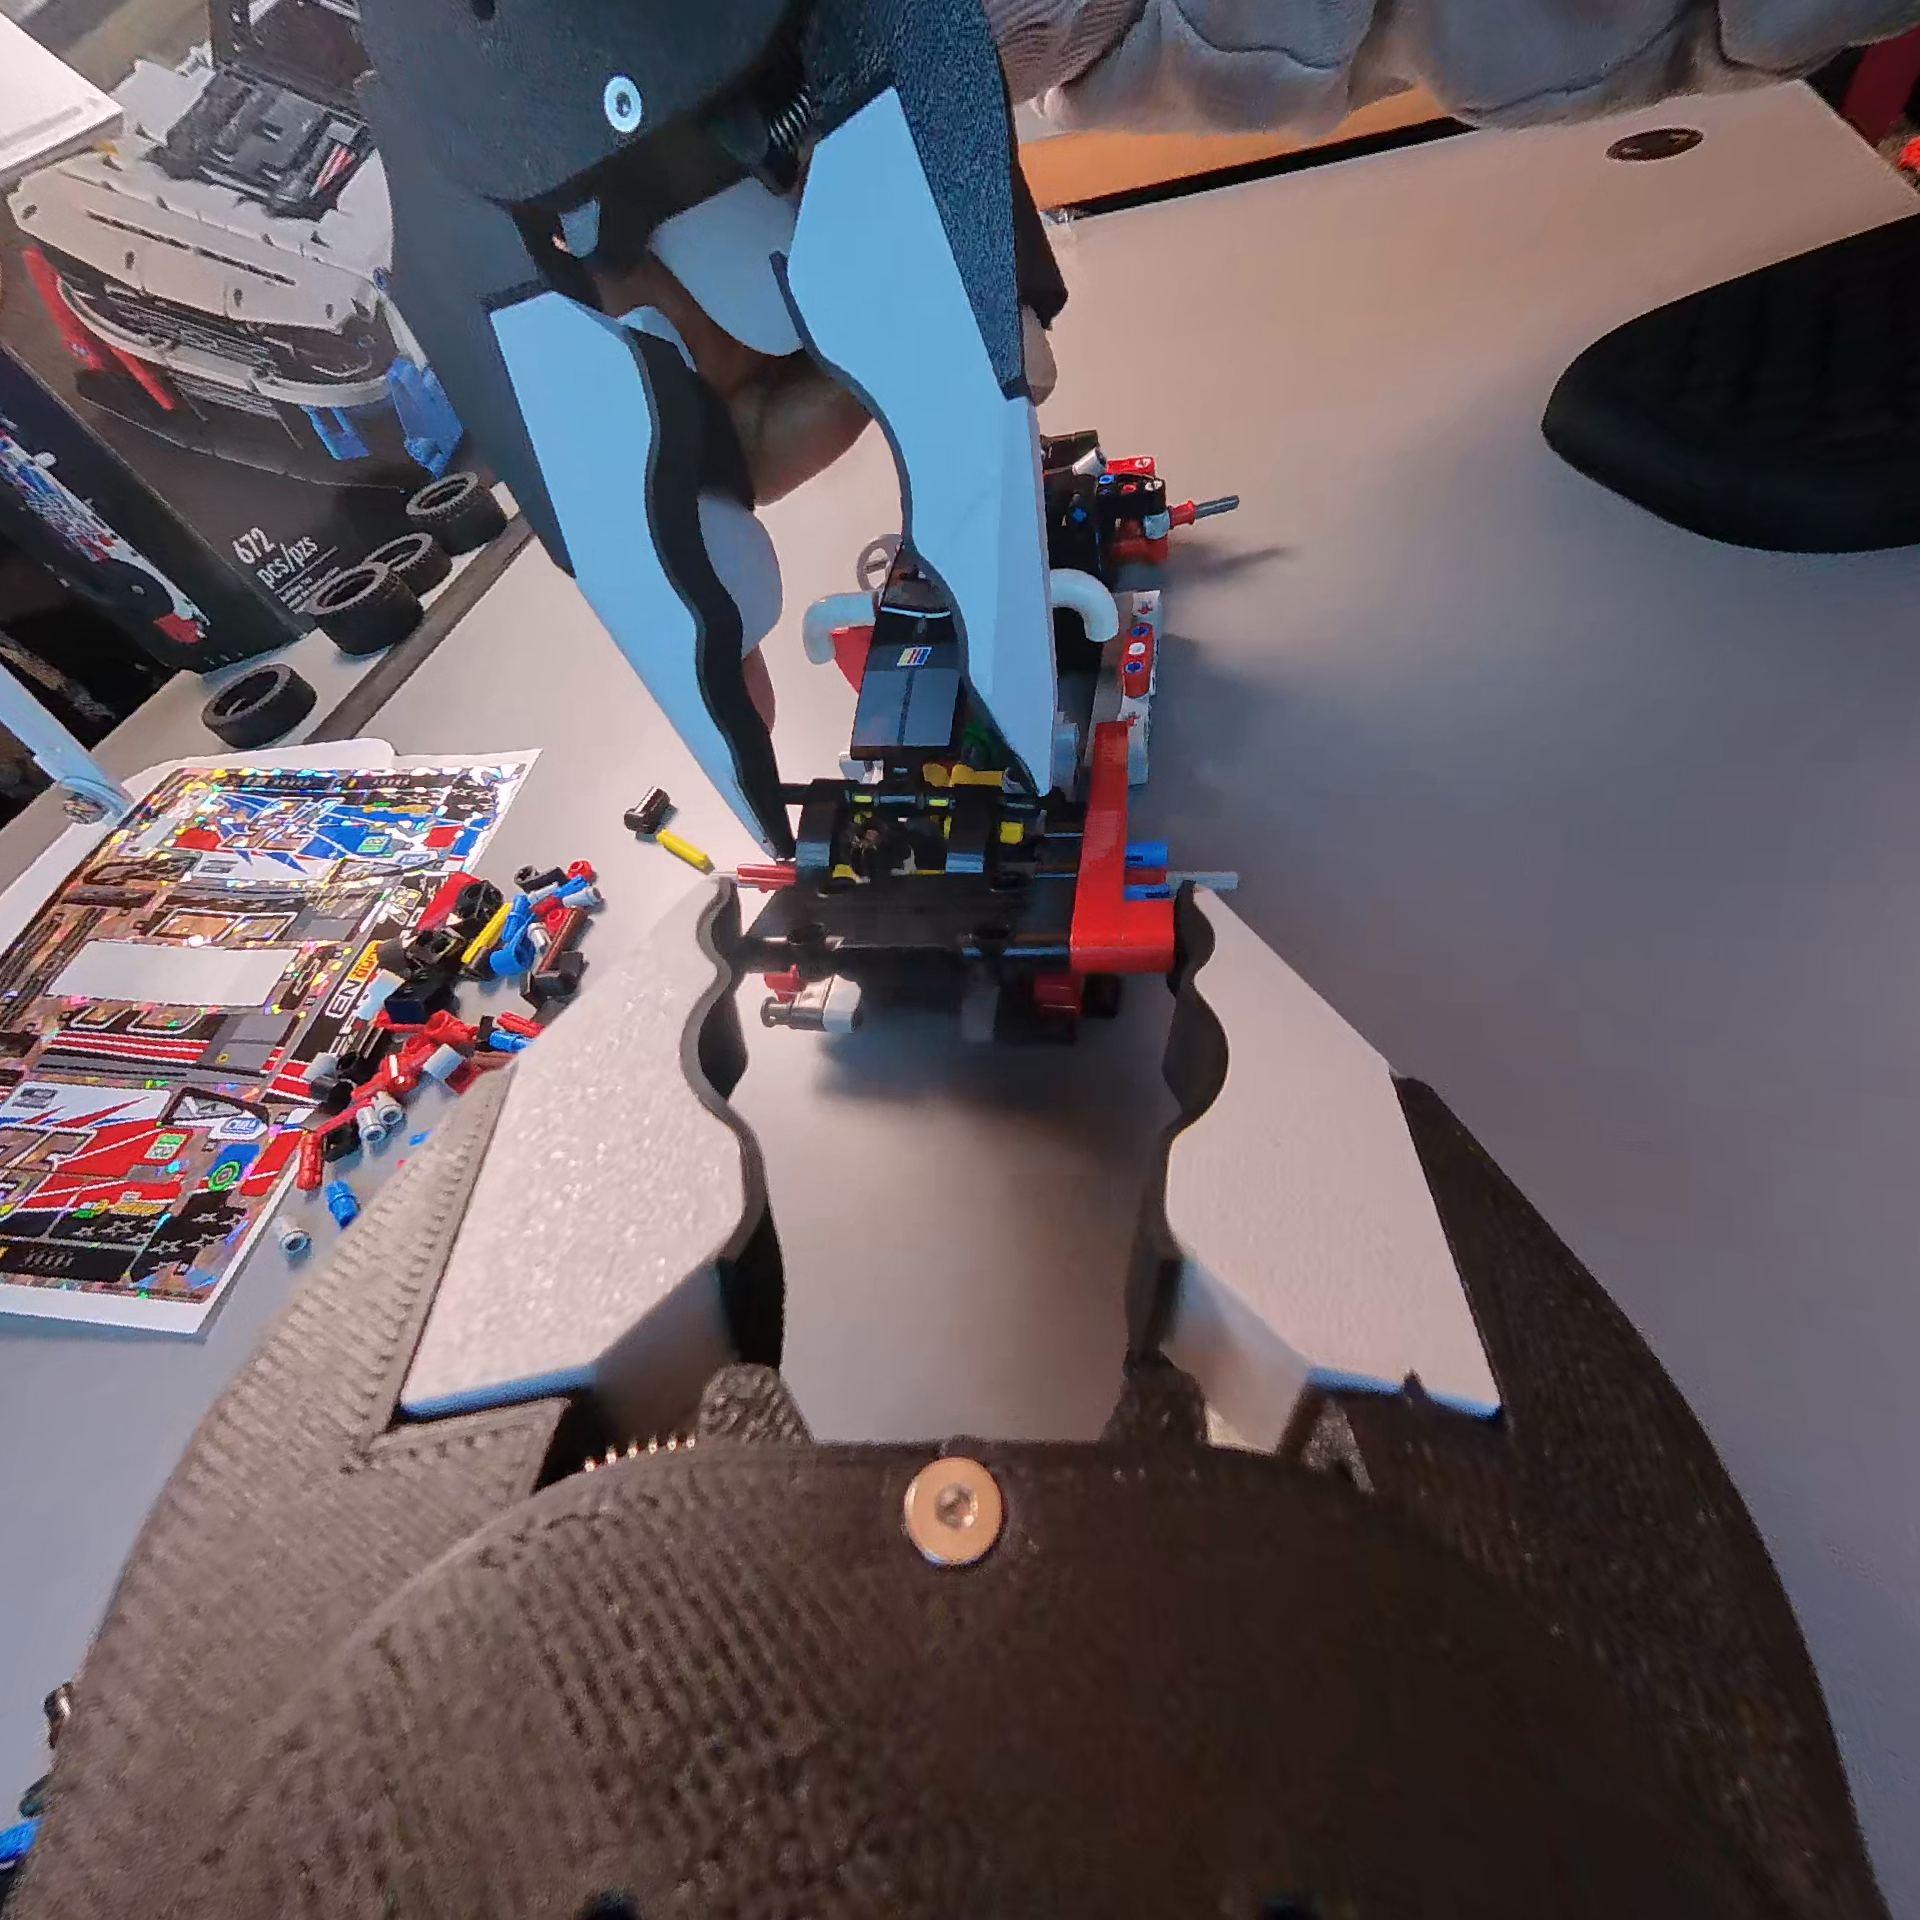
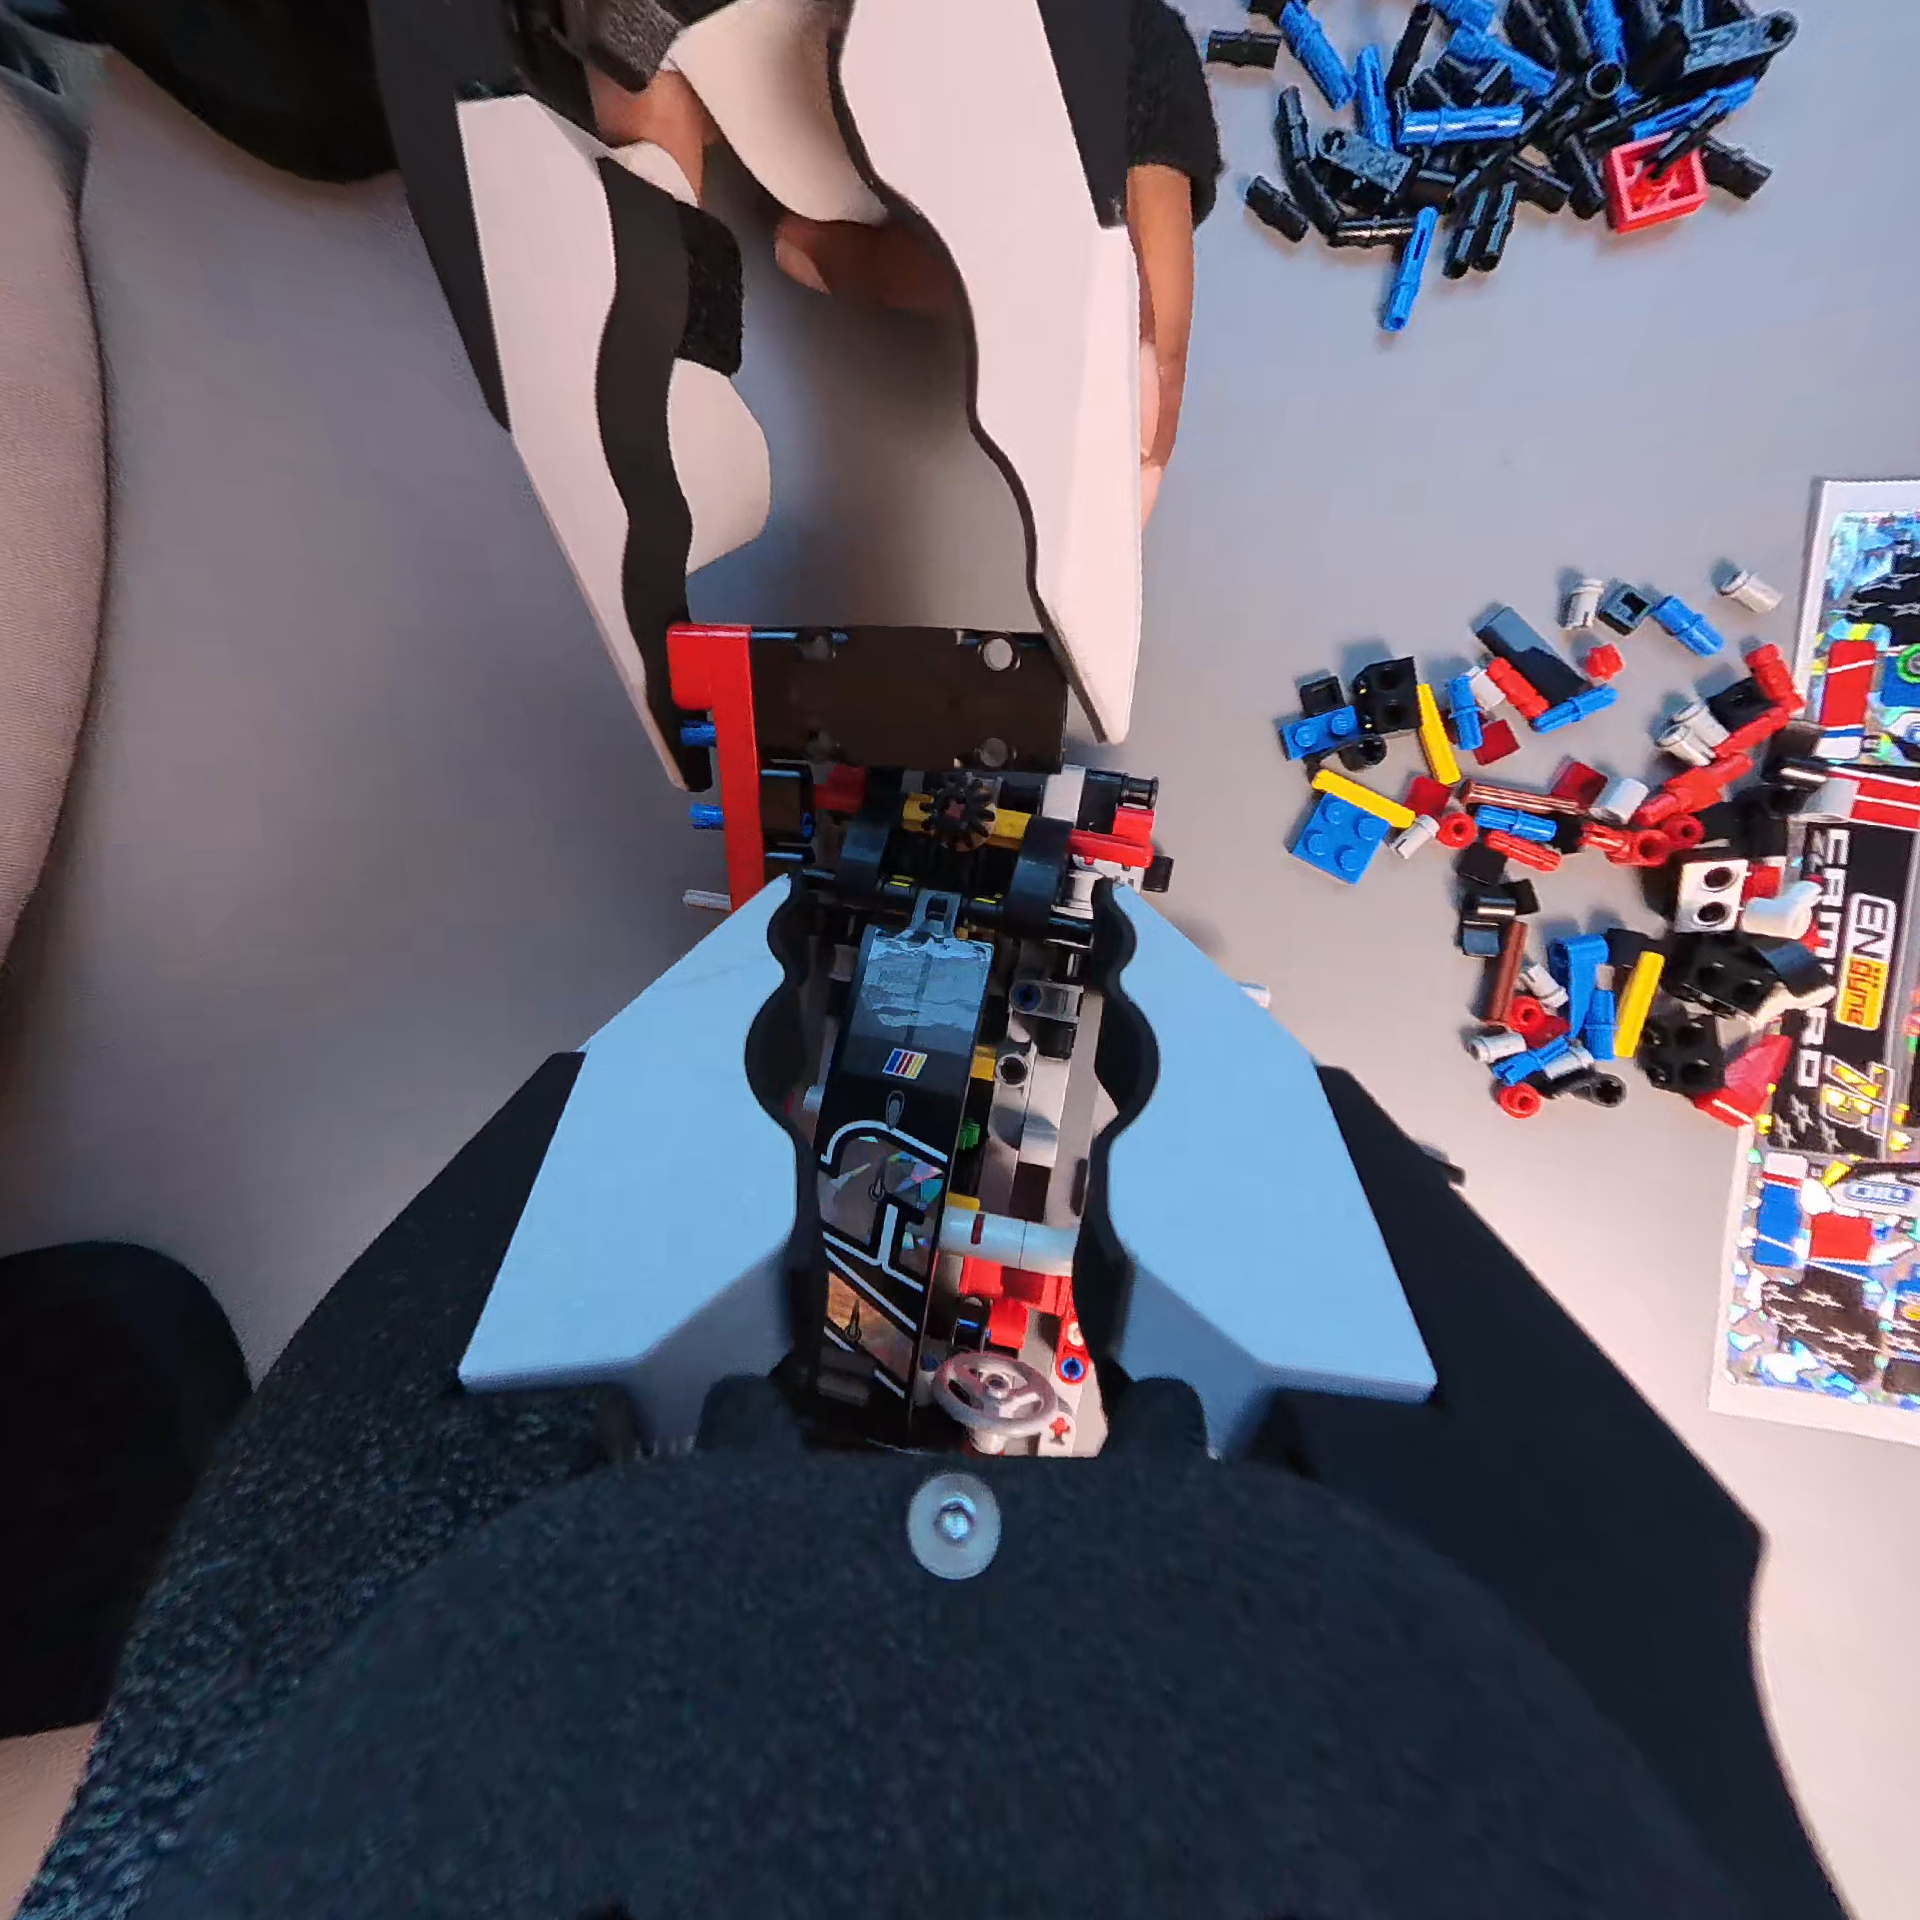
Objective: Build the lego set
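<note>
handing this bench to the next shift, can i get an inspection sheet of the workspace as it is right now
surface: grey table, bare on the far side.
job's things: part-built lego car chassis lying on the table, red beam along one side; steering wheel fitted.
clutter: mixed loose pieces beside a holographic sticker sheet; a pile of blue and black pins; loose tyres near the set box.
grippers: left gripper open, fingers either side of the chassis end; right gripper straddling the chassis middle, grip not clear.
cables: nothing seen.
surroundings: black chair past the table edge; a person's sleeve.
</note>
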{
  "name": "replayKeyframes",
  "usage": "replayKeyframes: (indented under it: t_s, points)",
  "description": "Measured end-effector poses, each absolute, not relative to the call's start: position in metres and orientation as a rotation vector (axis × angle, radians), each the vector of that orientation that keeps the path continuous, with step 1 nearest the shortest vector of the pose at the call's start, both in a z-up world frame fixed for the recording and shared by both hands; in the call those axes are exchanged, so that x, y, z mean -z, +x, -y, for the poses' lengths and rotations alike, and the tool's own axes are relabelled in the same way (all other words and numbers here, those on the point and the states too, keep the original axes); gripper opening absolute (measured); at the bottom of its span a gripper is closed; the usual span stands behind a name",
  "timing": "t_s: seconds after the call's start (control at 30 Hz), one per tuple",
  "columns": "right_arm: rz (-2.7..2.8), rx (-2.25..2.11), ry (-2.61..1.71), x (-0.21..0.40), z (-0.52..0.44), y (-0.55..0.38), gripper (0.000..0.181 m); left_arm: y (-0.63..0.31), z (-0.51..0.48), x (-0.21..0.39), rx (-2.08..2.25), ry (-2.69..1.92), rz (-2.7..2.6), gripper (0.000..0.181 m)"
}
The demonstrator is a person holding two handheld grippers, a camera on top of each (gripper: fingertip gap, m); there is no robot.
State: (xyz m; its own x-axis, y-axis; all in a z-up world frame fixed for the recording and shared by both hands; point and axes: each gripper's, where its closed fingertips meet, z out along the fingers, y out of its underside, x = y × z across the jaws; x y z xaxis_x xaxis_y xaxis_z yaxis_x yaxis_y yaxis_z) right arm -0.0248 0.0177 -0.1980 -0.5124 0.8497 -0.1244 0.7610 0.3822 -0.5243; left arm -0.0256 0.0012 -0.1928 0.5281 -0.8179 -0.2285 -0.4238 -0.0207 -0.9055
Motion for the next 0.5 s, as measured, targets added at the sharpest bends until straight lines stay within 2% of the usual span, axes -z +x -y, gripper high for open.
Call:
replayKeyframes:
  t_s: [0.5]
  points:
    - [2.495,-0.873,-1.437,0.1982,-0.0182,-0.0234,0.046,-0.0274,0.0046,0.2017,0.415,-1.681,-1.119,0.081]
